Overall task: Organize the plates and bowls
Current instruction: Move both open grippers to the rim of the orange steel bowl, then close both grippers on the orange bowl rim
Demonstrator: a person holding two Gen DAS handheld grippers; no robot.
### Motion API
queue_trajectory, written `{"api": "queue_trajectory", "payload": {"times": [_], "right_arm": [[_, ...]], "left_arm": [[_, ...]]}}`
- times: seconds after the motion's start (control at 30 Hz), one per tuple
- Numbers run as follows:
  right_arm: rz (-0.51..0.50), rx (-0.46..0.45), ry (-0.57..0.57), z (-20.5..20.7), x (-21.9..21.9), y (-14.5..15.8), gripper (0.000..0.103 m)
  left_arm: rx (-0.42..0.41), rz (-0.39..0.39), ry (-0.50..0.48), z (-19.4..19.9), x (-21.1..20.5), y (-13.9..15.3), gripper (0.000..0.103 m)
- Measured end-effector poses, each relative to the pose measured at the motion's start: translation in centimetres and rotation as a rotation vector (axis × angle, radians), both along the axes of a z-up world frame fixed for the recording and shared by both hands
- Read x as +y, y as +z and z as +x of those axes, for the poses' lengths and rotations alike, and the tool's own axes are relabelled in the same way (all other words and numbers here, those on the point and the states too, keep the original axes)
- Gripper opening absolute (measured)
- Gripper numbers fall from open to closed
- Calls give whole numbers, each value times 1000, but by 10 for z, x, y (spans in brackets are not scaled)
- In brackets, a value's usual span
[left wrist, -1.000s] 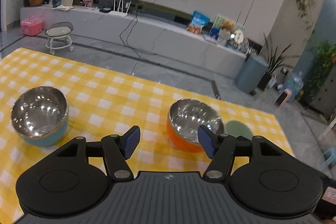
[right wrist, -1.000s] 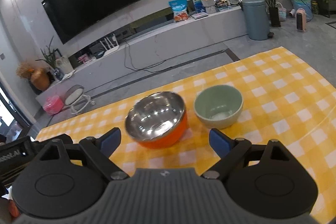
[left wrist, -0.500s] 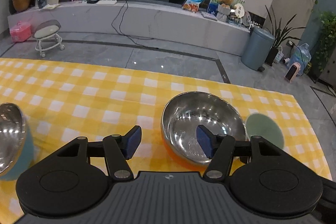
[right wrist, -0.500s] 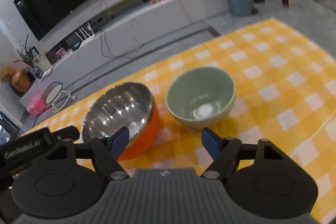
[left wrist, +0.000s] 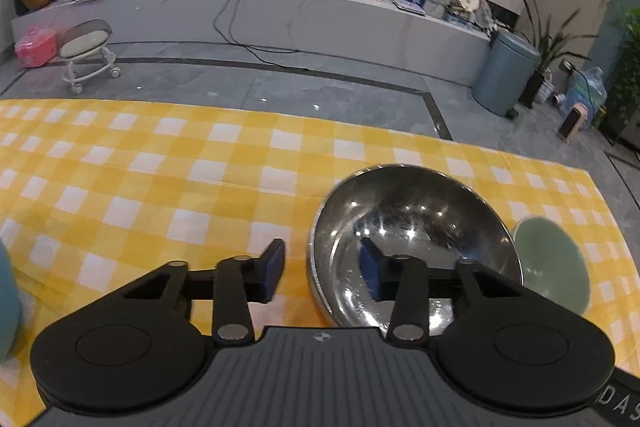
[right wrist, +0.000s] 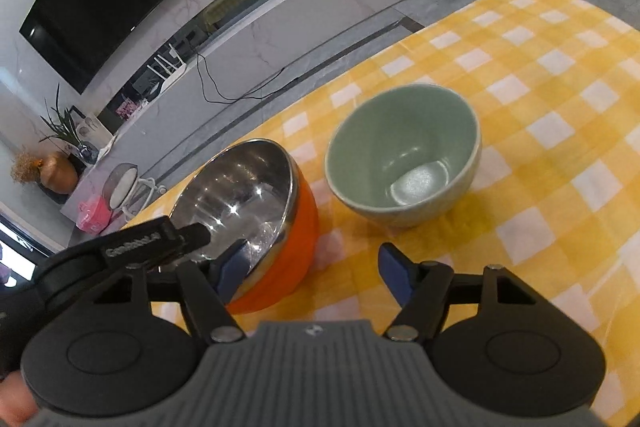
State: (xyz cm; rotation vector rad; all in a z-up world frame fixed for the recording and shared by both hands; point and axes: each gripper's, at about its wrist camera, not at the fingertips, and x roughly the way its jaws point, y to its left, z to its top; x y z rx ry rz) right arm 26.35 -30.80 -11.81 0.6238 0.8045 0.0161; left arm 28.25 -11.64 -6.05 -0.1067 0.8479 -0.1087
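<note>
An orange bowl with a steel inside [left wrist: 416,227] [right wrist: 280,259] stands on the yellow checked cloth [left wrist: 160,187]. My left gripper [left wrist: 320,277] straddles its near left rim. One pad is inside the bowl and the other outside, and the jaws are closing, with a gap still showing at the rim. The left gripper [right wrist: 156,243] also shows in the right wrist view, reaching into that bowl. A pale green bowl [right wrist: 404,155] [left wrist: 552,267] sits just right of the orange one. My right gripper [right wrist: 312,271] hangs short of it, its jaws closing, pressing on nothing.
A teal bowl [left wrist: 6,299] shows as a sliver at the left edge. Beyond the cloth's far edge lie the grey floor, a wheeled stool [left wrist: 86,47], a blue-grey bin [left wrist: 504,71] and a long white TV cabinet [left wrist: 280,15].
Both grippers came down and closer to the bowls. The left jaws narrowed over the orange bowl's rim, and the teal bowl slid to the frame's left edge. The right jaws narrowed too.
</note>
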Motion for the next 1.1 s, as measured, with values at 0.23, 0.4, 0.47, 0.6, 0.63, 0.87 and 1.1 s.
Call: {"api": "queue_trajectory", "payload": {"times": [0.23, 0.4, 0.47, 0.6, 0.63, 0.87, 1.1], "right_arm": [[60, -14, 28, 3, 0, -3, 48], [62, -15, 54, 6, 3, -4, 30], [57, -8, 47, 6, 2, -5, 27], [32, 25, 42, 6, 2, -2, 17], [25, 34, 46, 5, 2, -1, 16], [38, 69, 95, -8, -1, 24, 13], [31, 33, 167, -39, 4, 59, 12]], "left_arm": [[19, -18, -15, 3, 0, -2, 20], [8, -2, -36, -4, 0, 4, 11], [15, 11, -40, -5, -2, 7, 11], [26, 32, -36, -15, -5, 12, 11], [35, 33, -31, -18, -5, 13, 11], [81, -4, 27, -41, 10, 32, 11], [107, -41, 61, -73, 27, 53, 11]]}}
